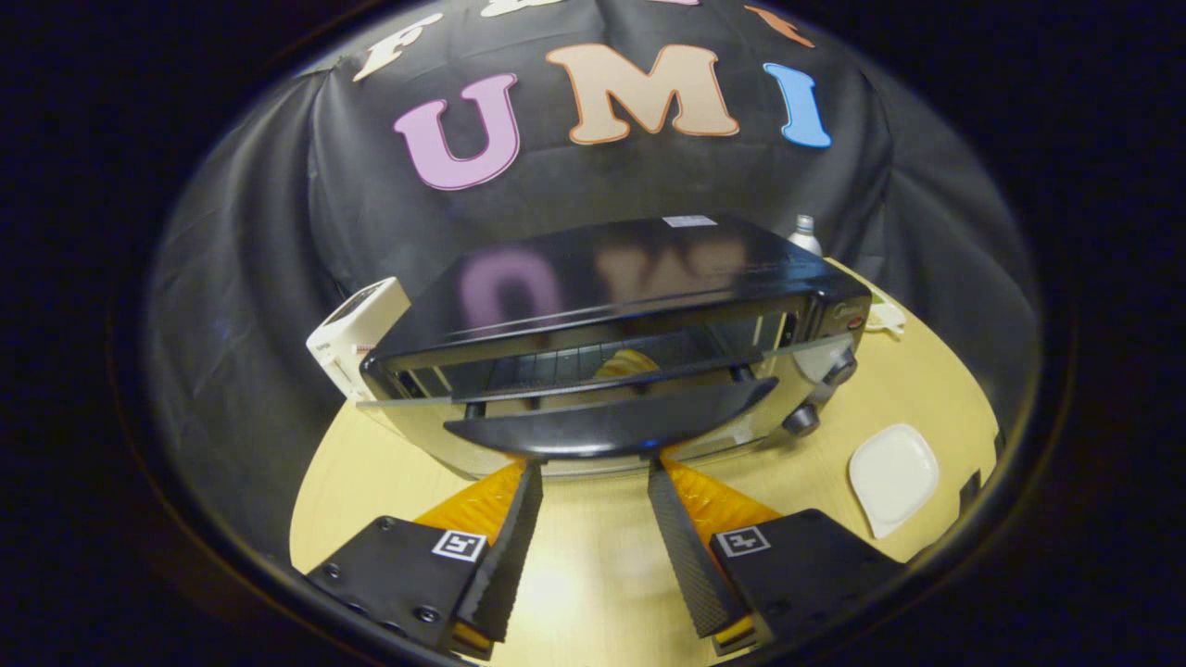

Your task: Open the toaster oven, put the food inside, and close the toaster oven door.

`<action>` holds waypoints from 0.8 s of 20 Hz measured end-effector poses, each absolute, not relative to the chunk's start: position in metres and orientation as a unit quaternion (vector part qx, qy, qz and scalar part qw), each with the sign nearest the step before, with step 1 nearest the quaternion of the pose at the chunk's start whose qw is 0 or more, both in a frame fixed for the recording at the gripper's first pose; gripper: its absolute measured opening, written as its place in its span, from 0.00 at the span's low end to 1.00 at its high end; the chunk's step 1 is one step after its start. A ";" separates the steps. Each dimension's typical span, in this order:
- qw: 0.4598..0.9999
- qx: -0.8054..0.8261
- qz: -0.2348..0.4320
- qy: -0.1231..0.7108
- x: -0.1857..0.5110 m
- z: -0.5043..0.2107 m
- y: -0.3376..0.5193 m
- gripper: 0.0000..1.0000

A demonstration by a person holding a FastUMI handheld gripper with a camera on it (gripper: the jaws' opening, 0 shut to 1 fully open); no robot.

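While the gripper (pixel 591 463) points level toward the far side of the pale wooden desk (pixel 593 565), its ribbed fingers (pixel 511 542) stand narrowly apart, holding nothing, tips just under the dark curved handle (pixel 611 426) of the glossy black toaster oven (pixel 611 306); whether they touch it I cannot tell. Its glass door (pixel 602 380) hangs partly open, and a golden bread-like food item (pixel 626 363) lies inside on the wire rack, beyond the fingers. A white squarish plate (pixel 893 477) rests near on the right, and a white box (pixel 357 333) stands left of the oven.

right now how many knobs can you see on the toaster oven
2, both on the toaster oven front panel beside the door: upper knob, lower knob. The open gripper sits under the door handle.
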State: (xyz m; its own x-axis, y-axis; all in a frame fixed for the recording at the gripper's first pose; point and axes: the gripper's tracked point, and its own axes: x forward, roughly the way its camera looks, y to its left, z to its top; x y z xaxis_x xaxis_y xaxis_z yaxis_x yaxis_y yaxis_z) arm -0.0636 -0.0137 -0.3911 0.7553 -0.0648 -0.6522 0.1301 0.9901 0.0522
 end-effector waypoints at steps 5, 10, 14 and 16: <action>0.937 0.047 -0.051 0.344 -0.055 -0.390 -0.018 0.75; 0.939 0.048 -0.039 0.339 -0.058 -0.384 -0.013 0.75; 0.949 0.041 -0.023 0.310 -0.059 -0.354 -0.006 0.75; 0.957 0.032 -0.016 0.290 -0.055 -0.330 -0.004 0.75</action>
